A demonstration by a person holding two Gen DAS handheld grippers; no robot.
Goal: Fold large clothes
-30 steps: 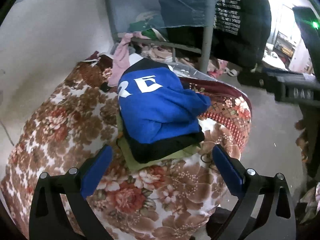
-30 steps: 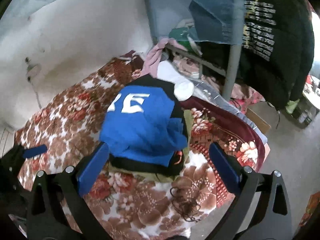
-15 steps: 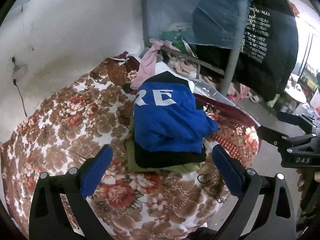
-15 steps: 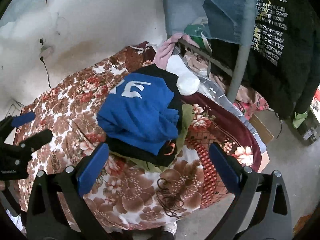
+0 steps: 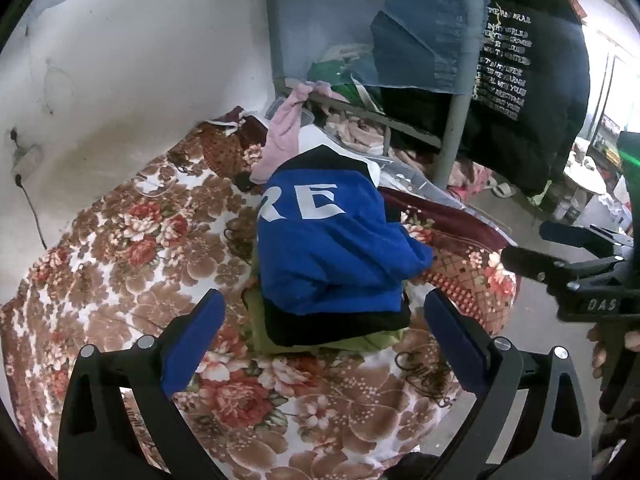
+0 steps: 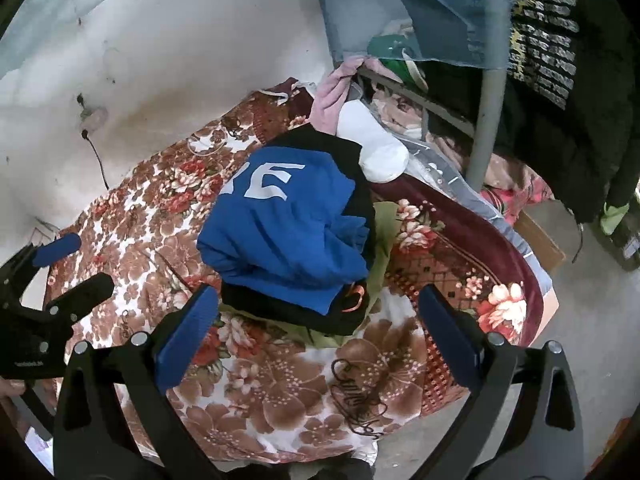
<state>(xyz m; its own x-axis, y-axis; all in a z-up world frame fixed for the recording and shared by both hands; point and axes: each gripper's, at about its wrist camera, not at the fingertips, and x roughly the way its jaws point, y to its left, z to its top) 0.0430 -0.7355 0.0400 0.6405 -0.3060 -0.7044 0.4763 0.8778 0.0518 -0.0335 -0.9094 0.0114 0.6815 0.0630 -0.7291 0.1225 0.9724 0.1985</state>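
Note:
A folded blue garment with white letters (image 5: 328,248) lies on top of a stack with a black piece and a green piece (image 5: 376,342) under it, on a floral blanket (image 5: 132,264). The stack also shows in the right wrist view (image 6: 284,232). My left gripper (image 5: 324,344) is open and empty, held back from the stack's near edge. My right gripper (image 6: 316,340) is open and empty, also short of the stack. The right gripper shows at the right edge of the left wrist view (image 5: 560,256); the left gripper shows at the left edge of the right wrist view (image 6: 60,264).
A grey metal post (image 5: 456,128) stands behind the stack, with a black printed shirt (image 5: 532,80) and blue denim (image 5: 432,36) hanging from it. Loose clothes and a pink cloth (image 5: 284,120) lie at the bed's far end. A white wall (image 5: 140,60) is on the left, bare floor (image 6: 580,320) on the right.
Both grippers have pulled back and up from the stack, so more of the bed and wall shows. The stack has not moved. Both stay open.

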